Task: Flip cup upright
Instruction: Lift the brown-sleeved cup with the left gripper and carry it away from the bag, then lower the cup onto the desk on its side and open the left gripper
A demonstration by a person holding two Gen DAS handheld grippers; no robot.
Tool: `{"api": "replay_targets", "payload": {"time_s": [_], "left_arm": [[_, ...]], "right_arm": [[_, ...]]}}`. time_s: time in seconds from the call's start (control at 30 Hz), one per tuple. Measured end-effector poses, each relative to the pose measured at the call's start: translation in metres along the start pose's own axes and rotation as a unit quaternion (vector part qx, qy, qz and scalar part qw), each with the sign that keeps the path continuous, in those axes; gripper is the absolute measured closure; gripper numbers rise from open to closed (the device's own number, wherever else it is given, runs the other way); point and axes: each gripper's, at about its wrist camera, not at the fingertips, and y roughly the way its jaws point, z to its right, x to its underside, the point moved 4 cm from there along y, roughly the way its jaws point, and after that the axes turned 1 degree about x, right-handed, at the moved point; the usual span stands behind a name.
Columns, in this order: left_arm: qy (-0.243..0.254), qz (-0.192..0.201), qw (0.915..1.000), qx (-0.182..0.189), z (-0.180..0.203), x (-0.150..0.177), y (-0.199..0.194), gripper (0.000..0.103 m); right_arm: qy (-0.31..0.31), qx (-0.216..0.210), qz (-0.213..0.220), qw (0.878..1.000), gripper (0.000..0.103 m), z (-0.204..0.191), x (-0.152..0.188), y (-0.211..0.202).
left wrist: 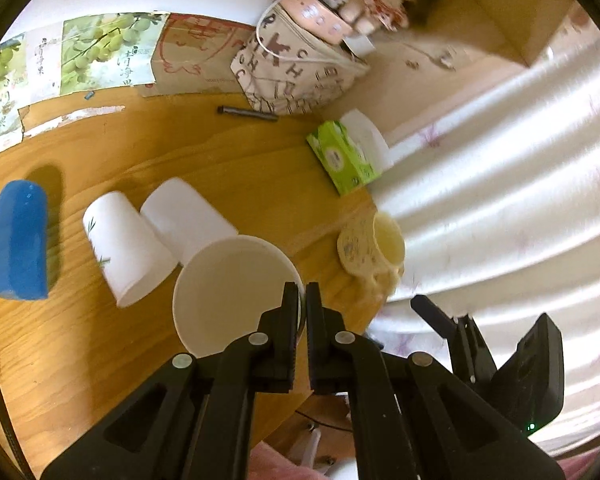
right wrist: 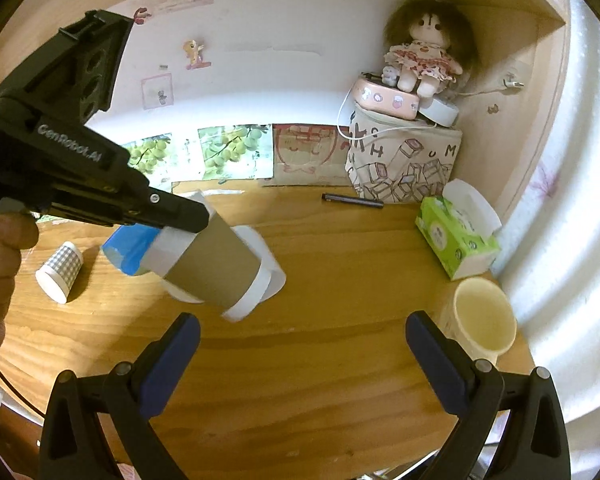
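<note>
Left gripper point(left wrist: 303, 292) pinches the rim of a white paper cup point(left wrist: 232, 292), one finger inside the mouth, one outside, fingers nearly together on the wall. From the right wrist view the same cup point(right wrist: 212, 264) wears a brown cardboard sleeve and hangs tilted above the table point(right wrist: 320, 360), clear of the wood, mouth up toward the left gripper point(right wrist: 196, 216), base pointing down and right.

Right gripper point(right wrist: 302, 334) low over the near table edge, fingers spread wide, nothing between them.

On the table behind the held cup: two white paper cups, upside down, touching each other — one with a green sprig print point(left wrist: 126, 244), one plain point(left wrist: 184, 216). Blue cup point(left wrist: 18, 240) further left, also upside down. Small checked cup point(right wrist: 60, 266) lying on its side (seen from the right wrist only).

Pale yellow cup point(right wrist: 484, 320) standing upright near the table's right edge, mouth open. Green tissue box point(right wrist: 456, 240) just behind it. Black pen point(right wrist: 352, 200) near the printed fabric bag point(right wrist: 404, 164); a doll point(right wrist: 424, 56) sits on the pink case atop the bag.
</note>
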Motion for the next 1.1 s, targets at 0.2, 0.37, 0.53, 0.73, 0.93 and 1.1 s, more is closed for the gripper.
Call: {"api": "replay_targets", "payload": {"time_s": [0.2,0.37,0.53,0.73,0.93,1.1], "left_arm": [[0.026,-0.033,0.9991,-0.008,-0.001,0.029,-0.006,0.100],[0.027,-0.065,0.9975,-0.008,-0.010,0.052,-0.008,0.100],[0.013,-0.092,0.9957,0.000,-0.025,0.076,-0.009,0.100],[0.002,-0.111,0.9938,0.006,-0.040,0.092,-0.007,0.100],[-0.003,-0.120,0.9927,-0.008,-0.056,0.095,-0.007,0.100],[0.001,-0.119,0.9929,-0.008,-0.059,0.093,-0.009,0.100]], "right_arm": [[0.014,0.007,-0.006,1.000,0.000,-0.017,0.019,-0.011],[0.021,0.016,-0.013,1.000,0.000,-0.029,0.033,-0.017],[0.026,0.032,-0.018,0.999,0.000,-0.036,0.044,-0.024],[0.037,0.042,-0.023,0.998,0.000,-0.040,0.054,-0.029],[0.038,0.050,-0.040,0.997,0.000,-0.046,0.064,-0.024],[0.045,0.051,-0.048,0.997,0.000,-0.050,0.068,-0.021]]}}
